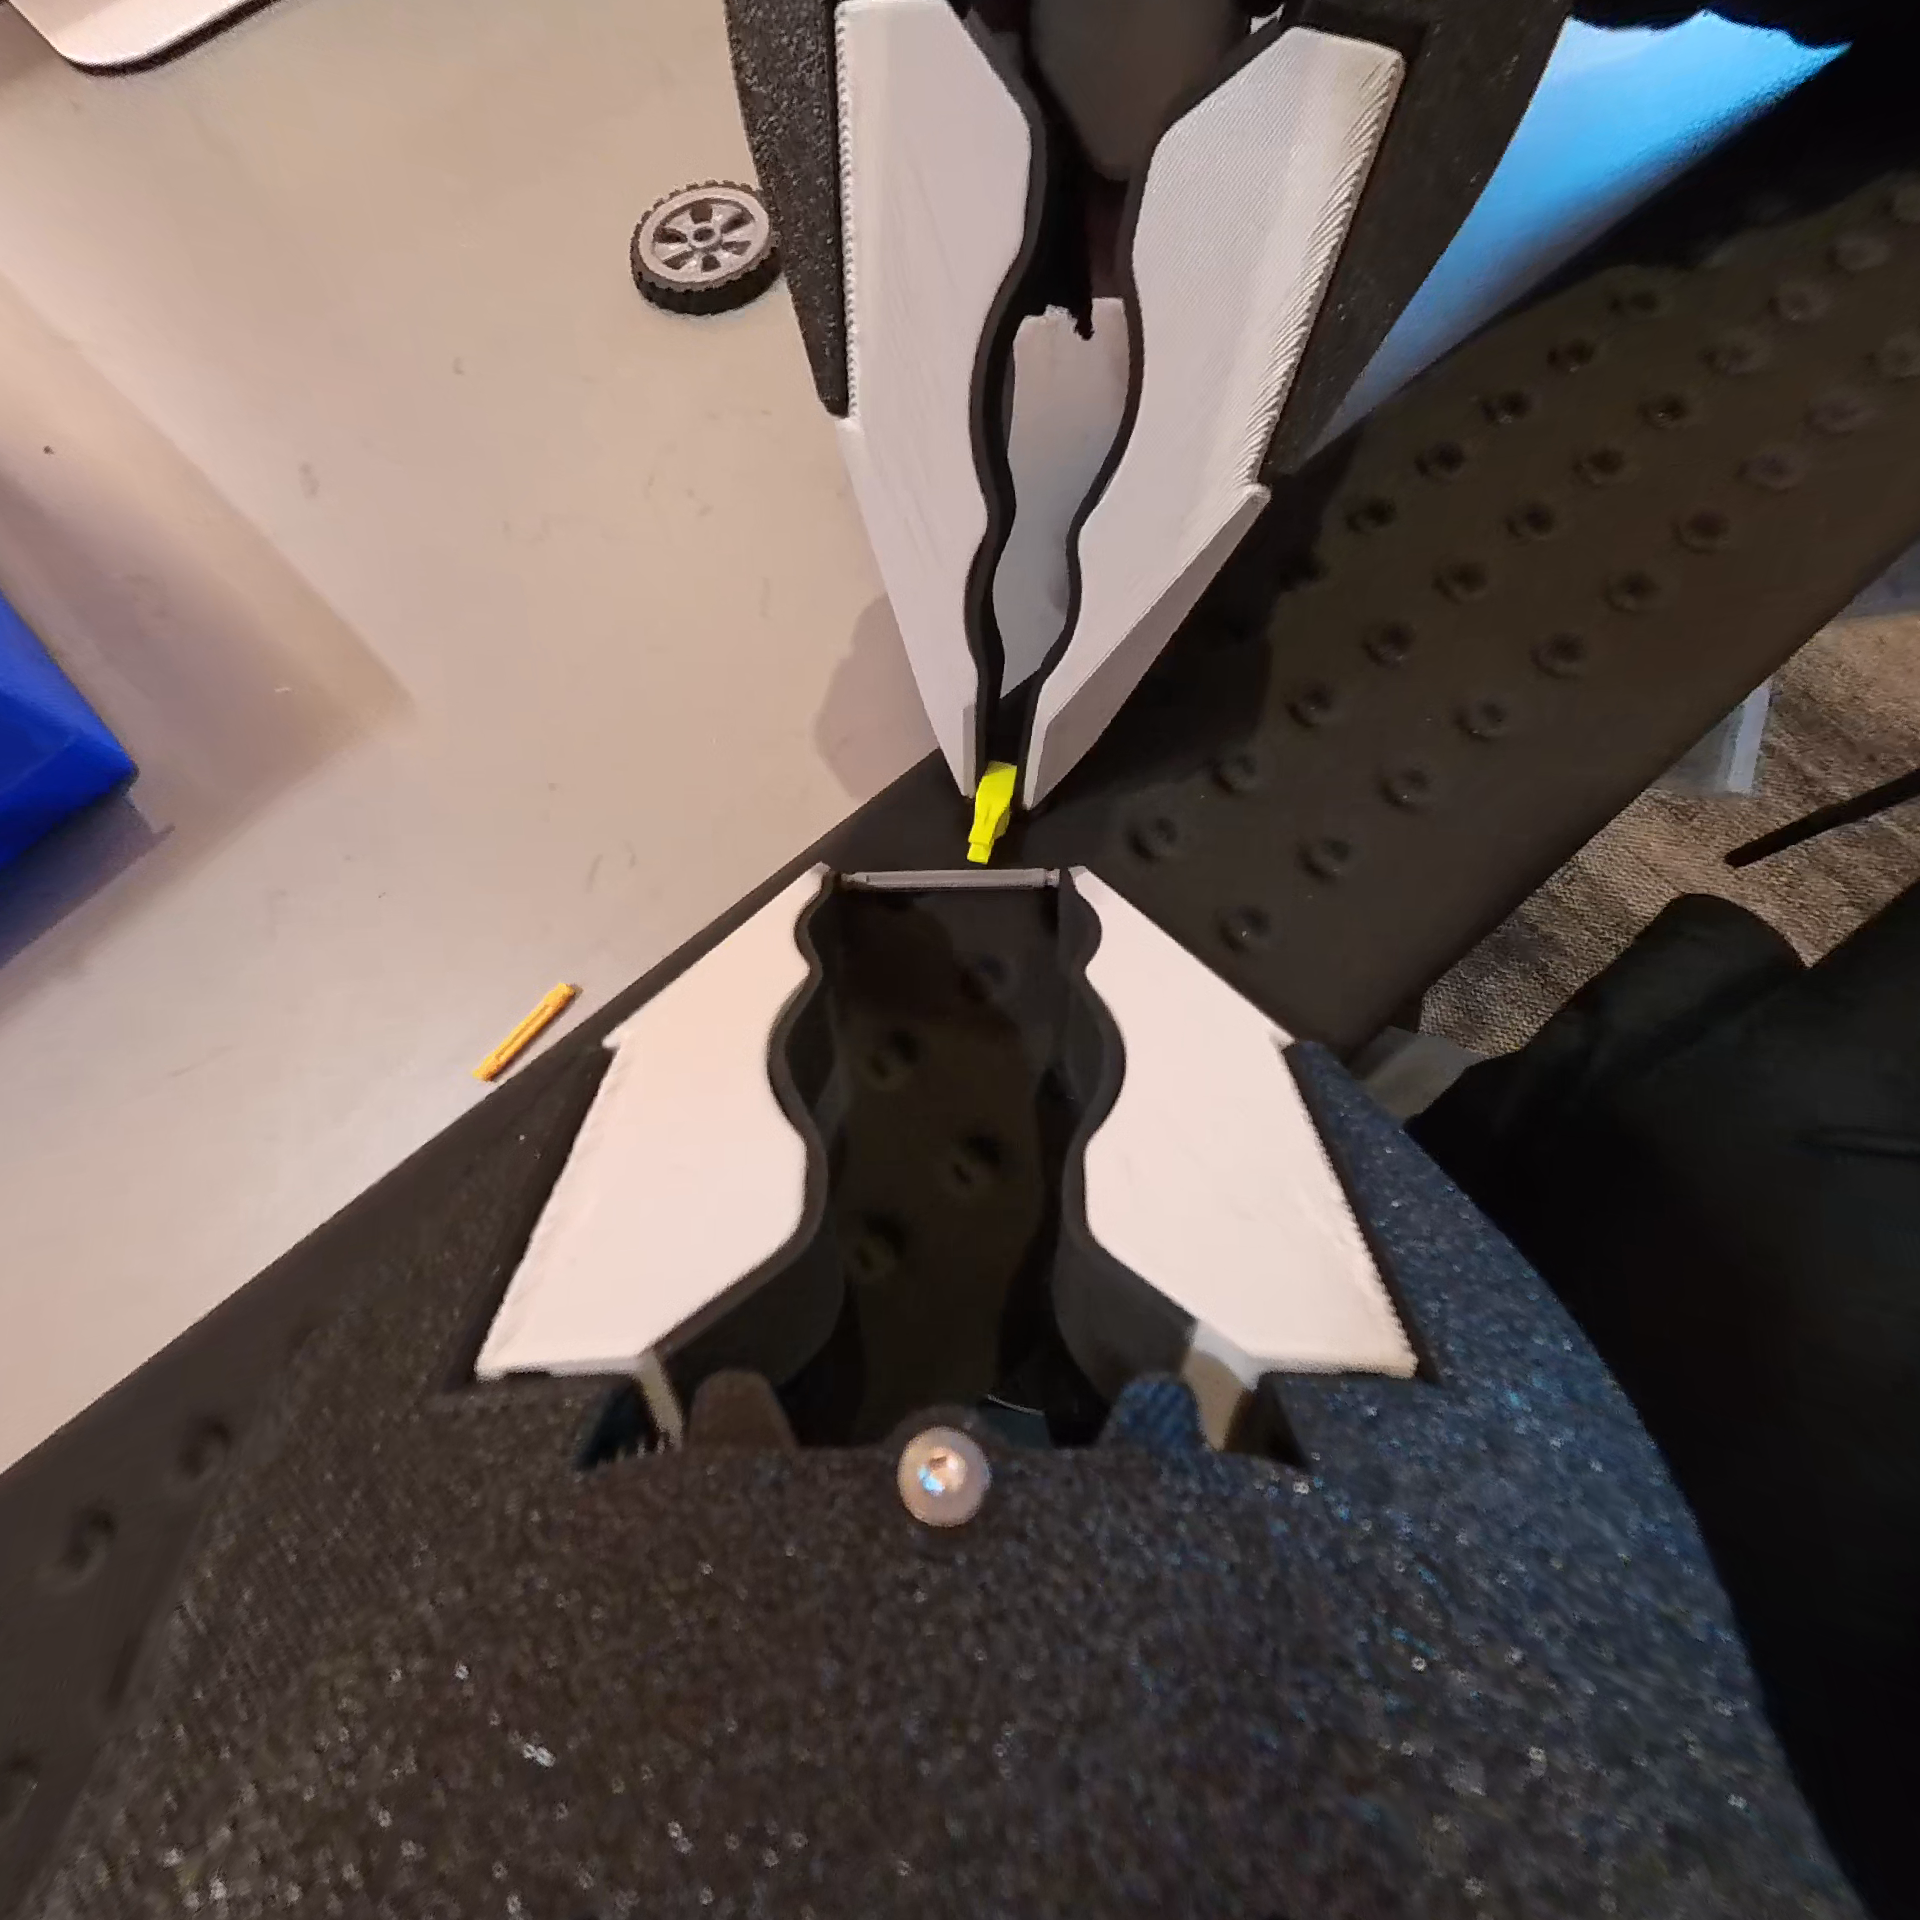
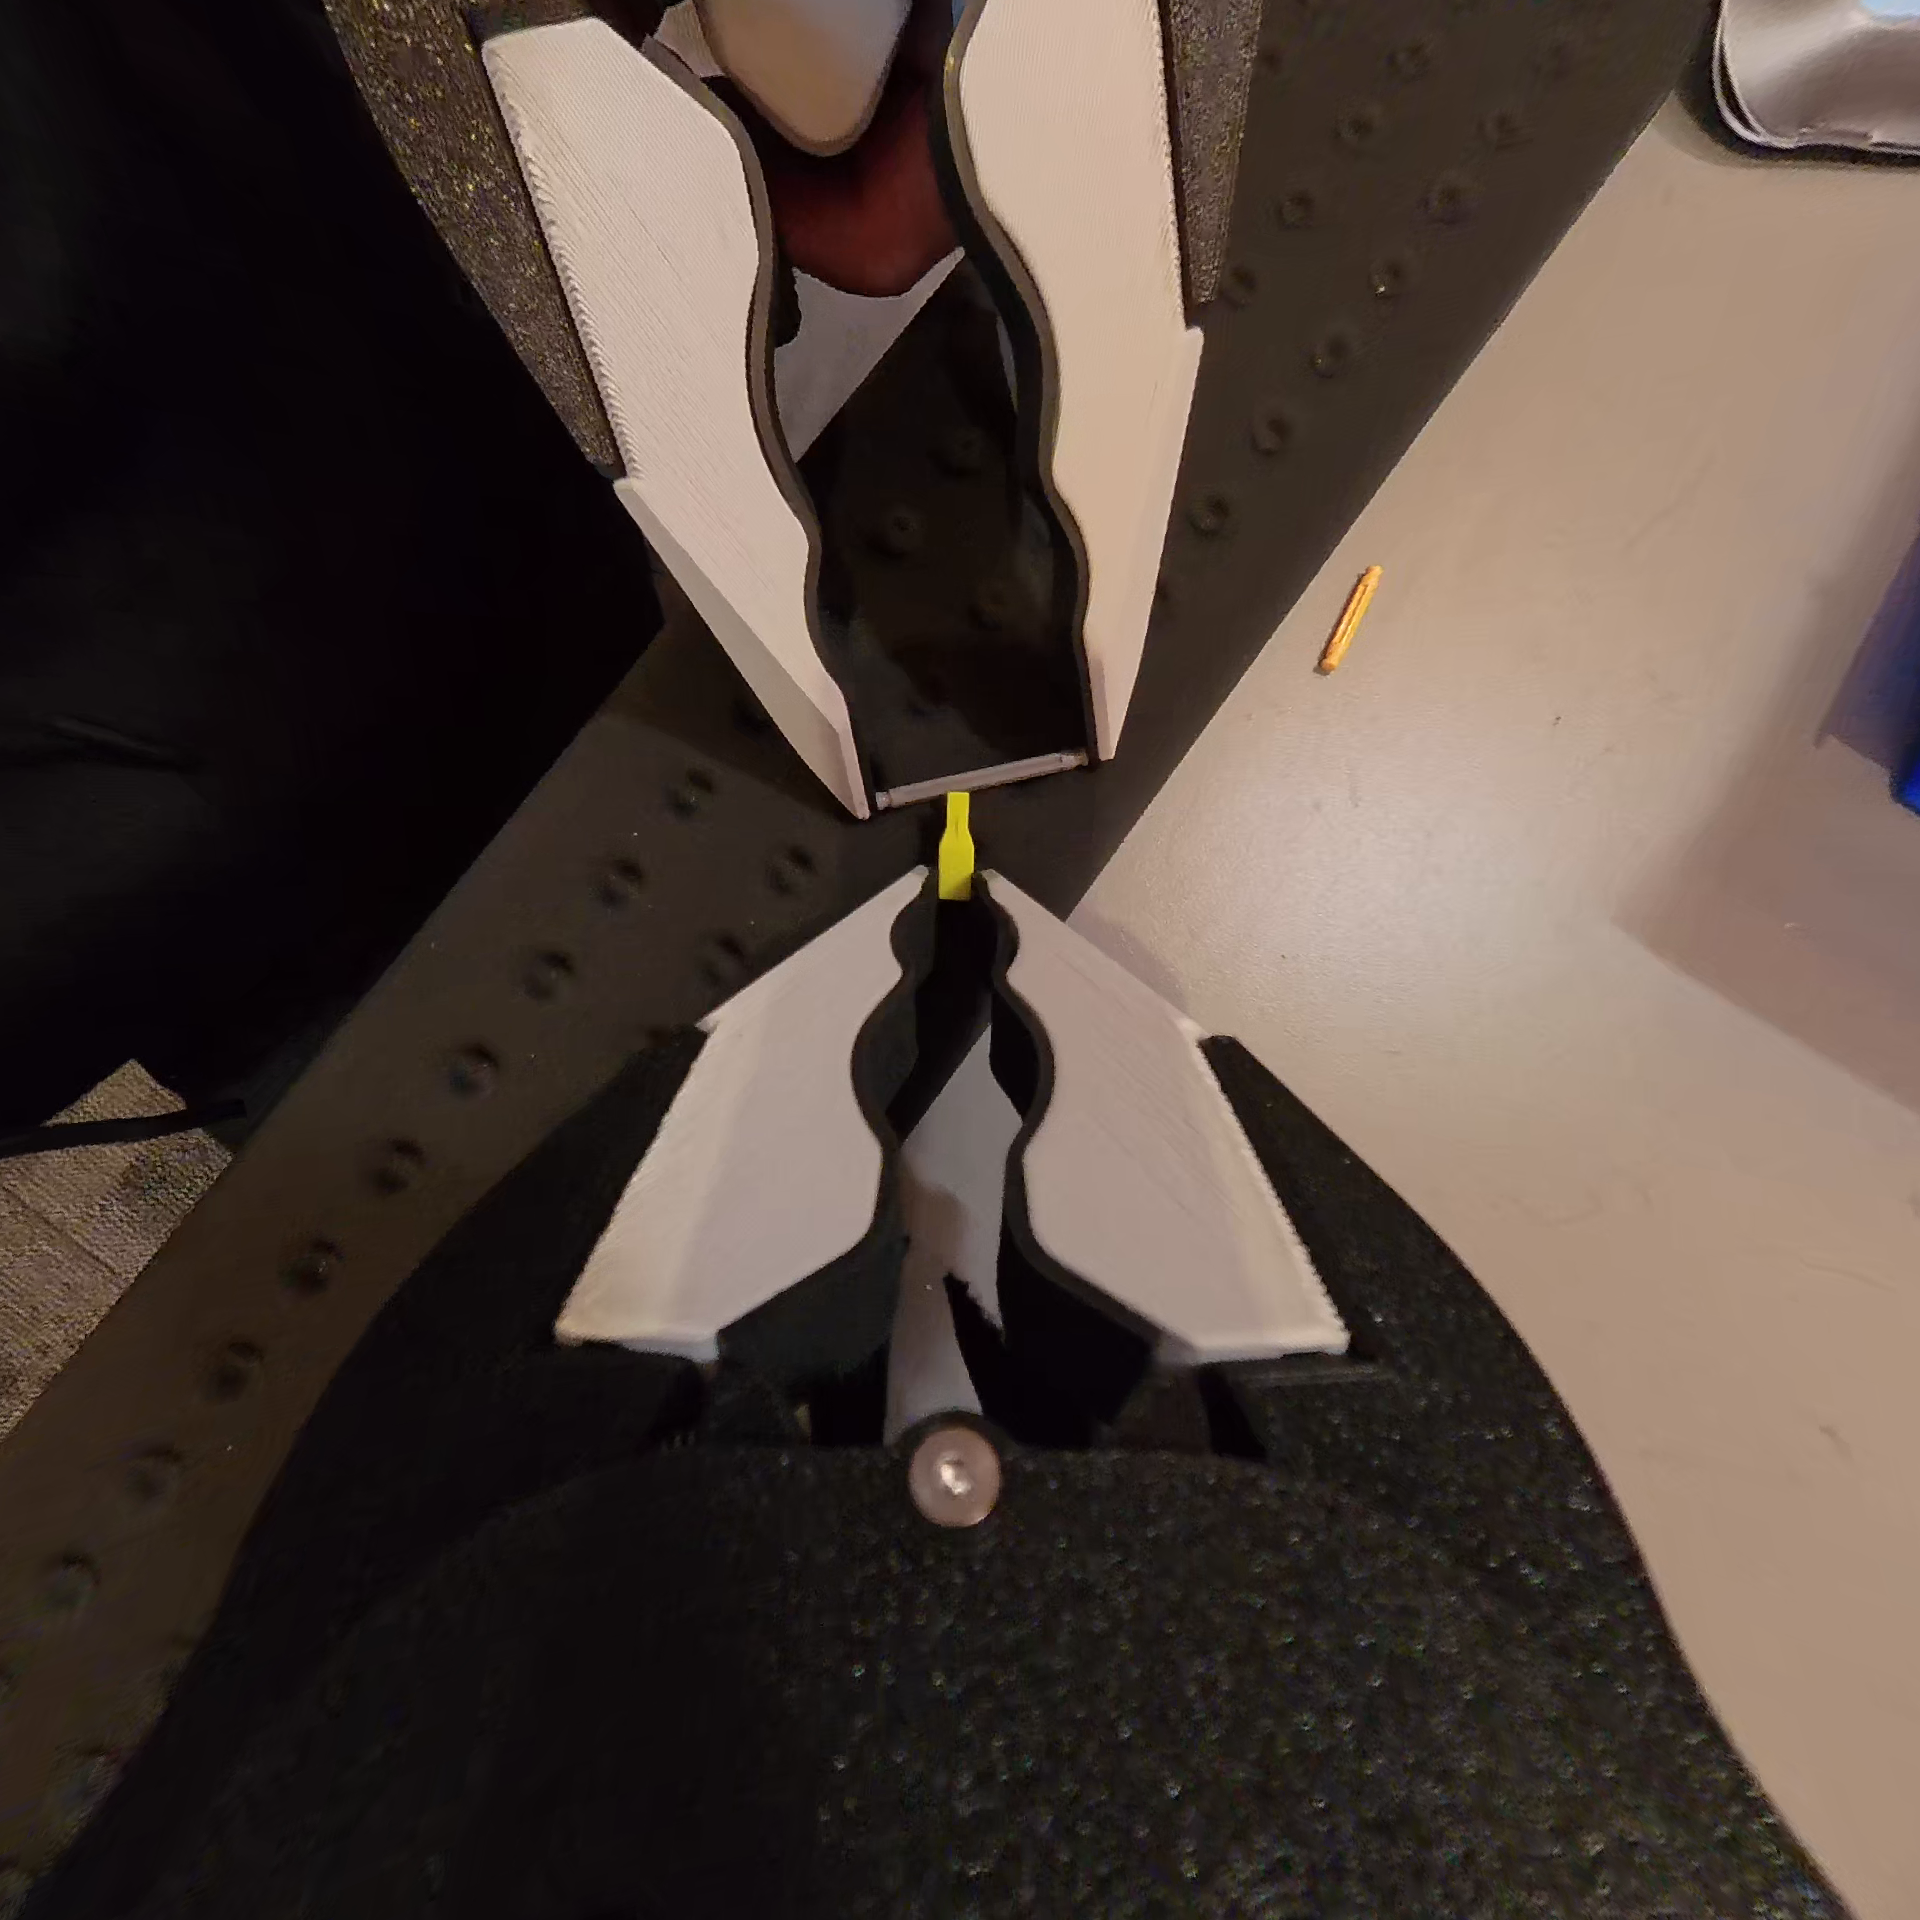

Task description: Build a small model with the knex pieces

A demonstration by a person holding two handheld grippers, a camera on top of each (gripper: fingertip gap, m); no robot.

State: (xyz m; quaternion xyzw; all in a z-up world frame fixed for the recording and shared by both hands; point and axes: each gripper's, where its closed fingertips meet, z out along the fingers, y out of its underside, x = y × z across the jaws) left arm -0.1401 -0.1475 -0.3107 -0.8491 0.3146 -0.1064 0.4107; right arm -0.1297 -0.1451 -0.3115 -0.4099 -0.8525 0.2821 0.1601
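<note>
My left gripper [image 1: 951, 881] holds a thin grey metal rod [image 1: 951, 878] by its ends, clamped across its two fingertips. My right gripper [image 2: 954, 885] faces it head-on and is shut on a small yellow plastic piece [image 2: 953, 857] that sticks out past its tips. The yellow piece's end points at the middle of the rod [image 2: 977, 779] and sits very close to it; I cannot tell whether they touch. Both grippers hover over a black studded baseplate [image 1: 1455, 582]. In the left wrist view the right gripper [image 1: 1000, 774] comes in from the top with the yellow piece [image 1: 989, 805].
A grey toy wheel [image 1: 702, 252] lies on the light tabletop beyond the baseplate. A small orange pin [image 1: 525, 1032] lies next to the plate's edge, and it also shows in the right wrist view [image 2: 1349, 619]. A blue object [image 1: 42, 748] sits at the left. Carpet [image 1: 1662, 894] shows beyond the table. Both grippers' tips are close together, under 4 cm apart.
</note>
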